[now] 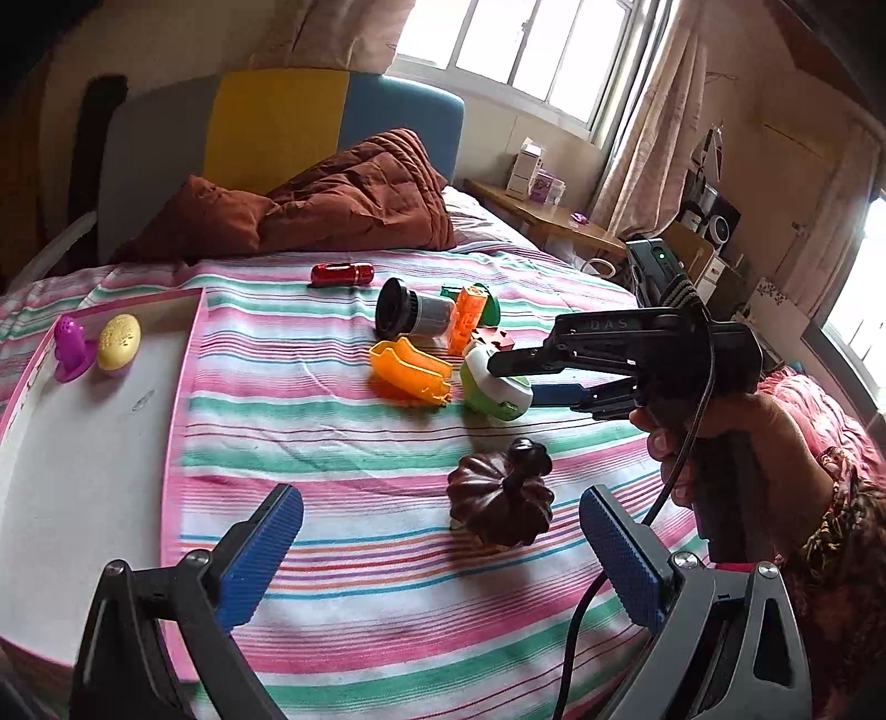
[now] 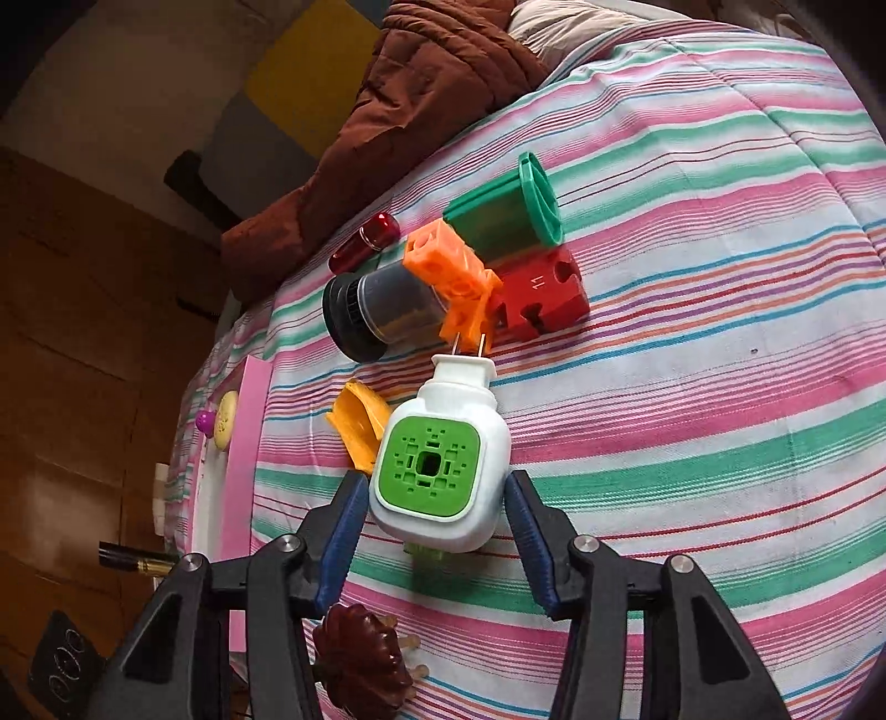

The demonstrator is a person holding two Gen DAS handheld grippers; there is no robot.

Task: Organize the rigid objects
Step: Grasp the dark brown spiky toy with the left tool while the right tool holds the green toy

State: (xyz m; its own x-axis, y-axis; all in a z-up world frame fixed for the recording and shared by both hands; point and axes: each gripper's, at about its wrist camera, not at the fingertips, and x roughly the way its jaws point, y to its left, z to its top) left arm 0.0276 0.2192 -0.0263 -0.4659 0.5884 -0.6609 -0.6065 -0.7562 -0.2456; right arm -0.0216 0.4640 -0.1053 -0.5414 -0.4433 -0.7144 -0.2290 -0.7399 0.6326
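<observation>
On the striped bedspread (image 2: 692, 387), the white-and-green plug-in device (image 2: 440, 471) sits between the right gripper (image 2: 437, 520)'s jaws, pads at its smooth sides though a firm clamp isn't certain; light, stiff, probably slippery, best squeezed mid-body, clear of the prongs.

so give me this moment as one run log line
right gripper: around white and green plug-in, grip unclear | left gripper: open, empty | tray: purple toy, yellow egg

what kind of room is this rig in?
Most likely a home bedroom: the objects lie on a bed with a striped sheet, a padded headboard stands behind a rumpled brown quilt, and there is a curtained window.
</observation>
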